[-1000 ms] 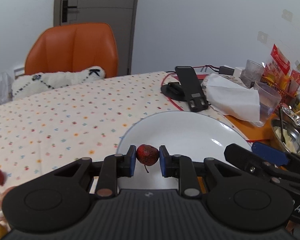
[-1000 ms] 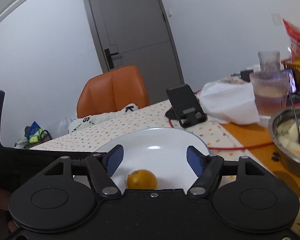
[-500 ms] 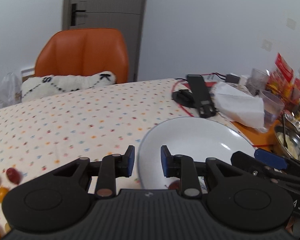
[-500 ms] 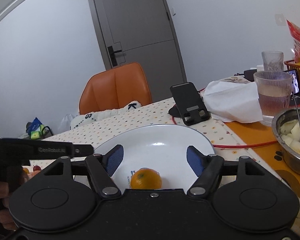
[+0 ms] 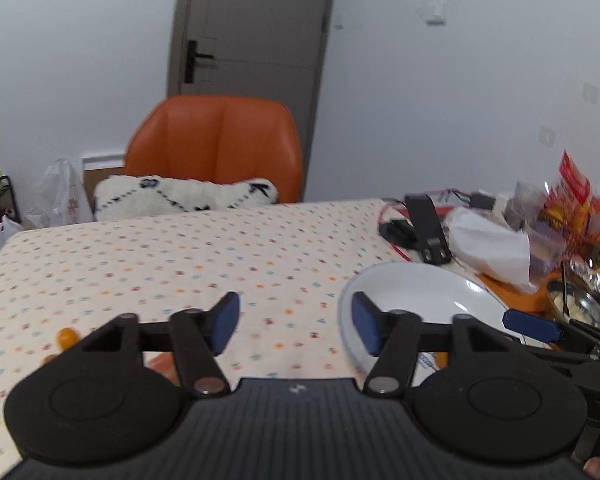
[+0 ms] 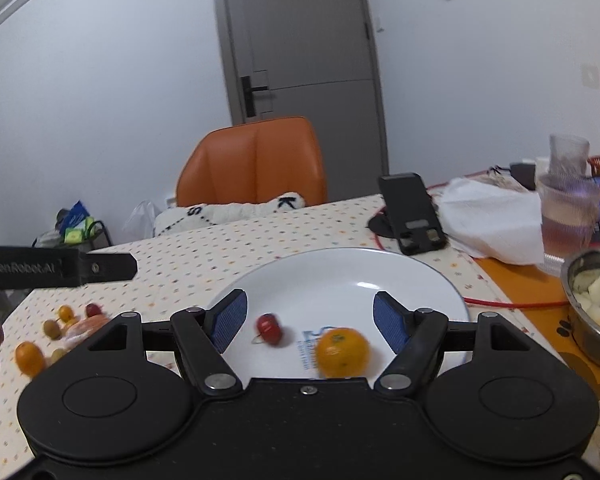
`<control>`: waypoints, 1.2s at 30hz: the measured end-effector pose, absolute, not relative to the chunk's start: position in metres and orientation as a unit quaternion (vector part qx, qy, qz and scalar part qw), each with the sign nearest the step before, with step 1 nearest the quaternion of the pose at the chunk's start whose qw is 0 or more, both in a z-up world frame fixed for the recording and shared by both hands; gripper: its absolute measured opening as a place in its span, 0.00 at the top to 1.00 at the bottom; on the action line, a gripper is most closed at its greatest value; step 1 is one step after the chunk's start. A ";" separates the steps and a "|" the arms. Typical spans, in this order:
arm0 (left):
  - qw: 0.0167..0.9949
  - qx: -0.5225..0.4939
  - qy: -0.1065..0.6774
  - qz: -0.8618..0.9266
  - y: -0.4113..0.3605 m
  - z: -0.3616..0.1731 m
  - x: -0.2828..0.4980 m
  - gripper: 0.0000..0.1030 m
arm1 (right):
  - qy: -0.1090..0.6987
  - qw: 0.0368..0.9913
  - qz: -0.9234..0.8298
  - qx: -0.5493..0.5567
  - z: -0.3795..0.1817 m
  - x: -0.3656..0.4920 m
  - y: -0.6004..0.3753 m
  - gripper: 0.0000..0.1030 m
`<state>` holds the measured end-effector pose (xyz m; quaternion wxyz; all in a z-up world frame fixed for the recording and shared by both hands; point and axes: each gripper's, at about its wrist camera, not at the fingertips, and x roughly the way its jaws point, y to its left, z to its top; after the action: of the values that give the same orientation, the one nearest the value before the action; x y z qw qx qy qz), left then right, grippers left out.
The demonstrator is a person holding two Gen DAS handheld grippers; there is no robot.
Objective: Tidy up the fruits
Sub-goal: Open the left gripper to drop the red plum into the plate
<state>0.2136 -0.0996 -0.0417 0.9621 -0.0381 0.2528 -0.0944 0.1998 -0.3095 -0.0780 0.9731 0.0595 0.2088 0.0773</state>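
Both views were evenly and softly lit, with no hard shadows cast on the tablecloth (image 5: 180, 256). A small glare spot was seen on the white plate (image 6: 364, 284). Straight lines were bent by fisheye distortion and the corners were darkened. Motion blur was noted on the orange (image 6: 342, 353), the red fruit (image 6: 269, 328) and the right-hand clutter.
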 end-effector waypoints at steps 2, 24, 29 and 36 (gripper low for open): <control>0.964 -0.048 0.248 -0.083 -0.087 -0.039 0.205 0.35 | 0.209 0.973 0.083 0.046 -0.075 0.194 -0.299 0.32; 0.958 -0.099 0.269 0.018 0.023 -0.042 0.131 0.30 | 0.225 0.965 0.136 0.005 -0.060 0.153 -0.218 0.33; 0.955 -0.105 0.277 0.022 0.035 -0.051 0.122 0.30 | 0.233 0.960 0.154 -0.006 -0.064 0.149 -0.203 0.33; 0.951 -0.105 0.289 0.028 0.044 -0.065 0.120 0.30 | 0.246 0.952 0.180 -0.015 -0.069 0.147 -0.182 0.35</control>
<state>0.1195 0.0444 -0.0647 0.9511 -0.1054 0.2890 0.0282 0.1471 -0.1824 -0.0687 0.9522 -0.0151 0.2463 0.1798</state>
